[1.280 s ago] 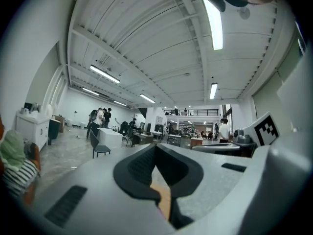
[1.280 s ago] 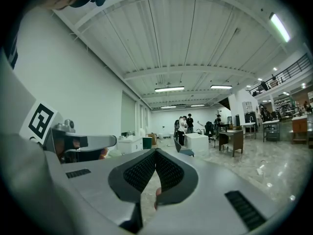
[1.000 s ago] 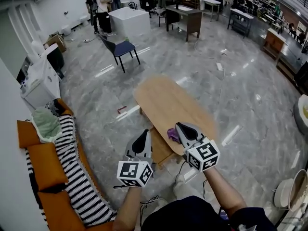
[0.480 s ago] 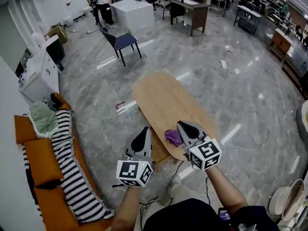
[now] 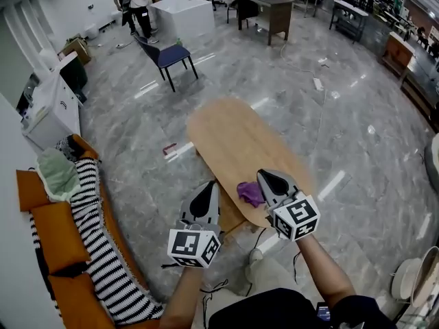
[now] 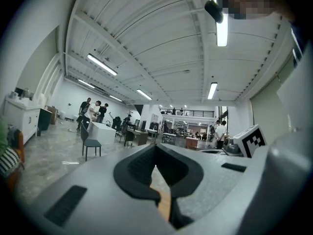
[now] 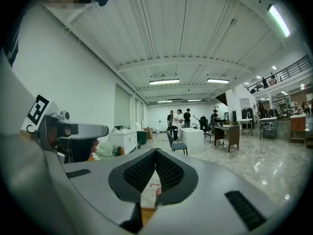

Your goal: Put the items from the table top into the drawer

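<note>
Grey marble flooring is seen around an oval wooden table, with a purple cloth laid at its near end. The left gripper and the right gripper are held closed and empty, the right just beside the cloth.

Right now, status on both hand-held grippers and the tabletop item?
Left hand-held gripper shut, empty. Right hand-held gripper shut, empty. Purple cloth on wooden table, near end, not gripped. Nothing blocking it.

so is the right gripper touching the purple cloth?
Cannot tell. In head view the right gripper borders the purple cloth, depth unclear; right gripper view shows shut jaws, no cloth.
</note>
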